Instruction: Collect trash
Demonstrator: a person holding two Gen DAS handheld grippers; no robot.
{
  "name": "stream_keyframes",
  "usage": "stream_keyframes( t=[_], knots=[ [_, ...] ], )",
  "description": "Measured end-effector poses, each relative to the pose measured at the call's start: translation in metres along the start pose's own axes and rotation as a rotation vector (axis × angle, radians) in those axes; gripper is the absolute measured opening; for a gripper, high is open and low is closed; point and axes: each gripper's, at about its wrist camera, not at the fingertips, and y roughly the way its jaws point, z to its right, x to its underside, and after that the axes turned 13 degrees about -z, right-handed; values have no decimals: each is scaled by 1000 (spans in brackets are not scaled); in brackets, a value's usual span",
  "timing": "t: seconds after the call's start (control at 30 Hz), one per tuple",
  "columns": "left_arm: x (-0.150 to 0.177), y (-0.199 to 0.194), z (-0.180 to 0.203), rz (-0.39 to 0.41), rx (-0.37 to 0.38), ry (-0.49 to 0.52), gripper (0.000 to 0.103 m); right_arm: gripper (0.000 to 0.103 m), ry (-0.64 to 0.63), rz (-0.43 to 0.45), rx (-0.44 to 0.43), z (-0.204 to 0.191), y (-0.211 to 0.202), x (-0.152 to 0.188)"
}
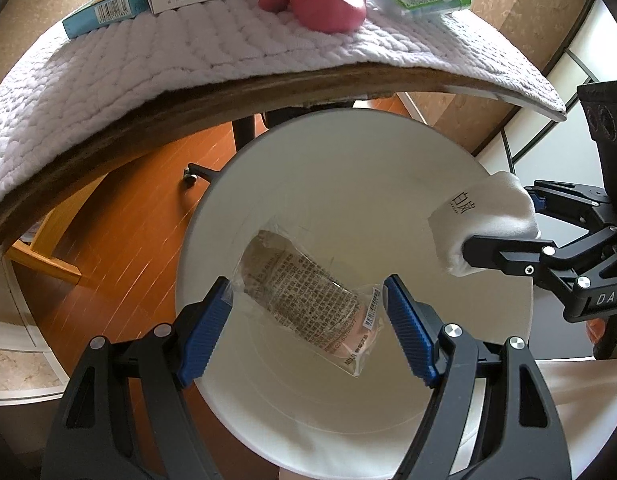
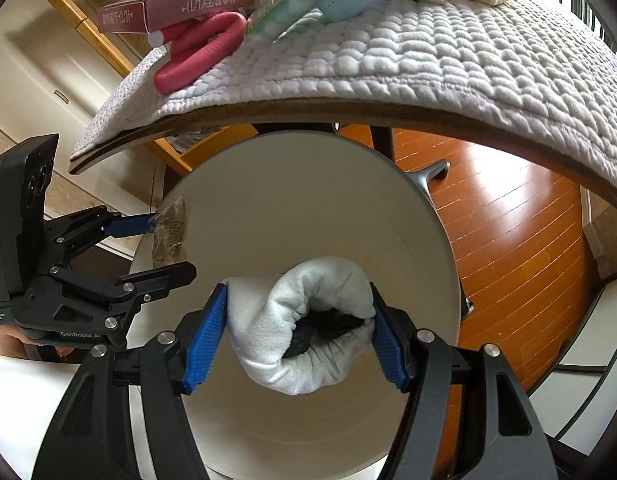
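The left gripper (image 1: pixel 308 312) was clamped on a clear crinkled plastic wrapper (image 1: pixel 304 300) printed with dense text, held over the round white bin (image 1: pixel 348 152). The right gripper (image 2: pixel 298 332) was clamped on a soft white rolled cloth (image 2: pixel 300 320) with a dark core, above the same smooth-walled bin.

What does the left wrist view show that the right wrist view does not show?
Only the left wrist view shows the printed label of the clear wrapper between the left gripper's jaws, and a blue box on the table. Only the right wrist view shows the dark inside of the rolled white cloth in the right gripper, and a pink box. Both show the white bin, the quilted mat and the wooden floor.
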Motion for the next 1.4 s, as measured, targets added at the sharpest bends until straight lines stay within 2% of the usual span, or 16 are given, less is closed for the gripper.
stream_keyframes(
  t=[0.1,0.17,0.23,0.47,0.53,0.57,0.6,0.67,0.73,0.77,0.83,0.9,0.97,1.07,1.23,1.4],
  knots=[
    [0,2,1,-7,18,9,80,72,-2,2,4,1,-1,0],
    [1,2,0,-6,11,8,92,83,-5,16,22,-1,-4,0],
    [2,1,1,7,7,5,94,88,-10,33,35,-2,-8,0],
    [8,-28,0,66,-57,19,95,89,-13,106,98,0,-40,2],
    [9,-51,5,128,-98,37,95,92,-33,161,162,-4,-60,3],
    [10,-65,8,173,-133,47,97,98,-49,210,212,-9,-75,3],
    [10,-84,13,240,-195,56,101,99,-58,256,255,-13,-87,3],
    [10,-111,19,360,-290,61,102,99,-75,401,352,-22,-119,4],
    [3,-130,22,435,-332,62,102,99,-67,466,365,-23,-139,-6],
    [-2,-133,20,432,-331,56,102,99,-58,475,356,-19,-145,-12],
    [-10,-136,16,438,-295,36,102,99,-29,487,328,-8,-153,-29],
    [-24,-137,11,437,-245,15,102,99,-1,489,343,-4,-155,-44],
    [-33,-136,13,436,-237,9,102,99,35,499,364,9,-158,-64],
    [-44,-136,16,468,-255,33,102,99,105,487,333,32,-157,-93],
    [-67,-126,22,470,-318,74,102,99,170,425,348,55,-136,-139],
    [-74,-117,30,457,-349,119,102,99,209,350,353,69,-108,-163]
  ],
)
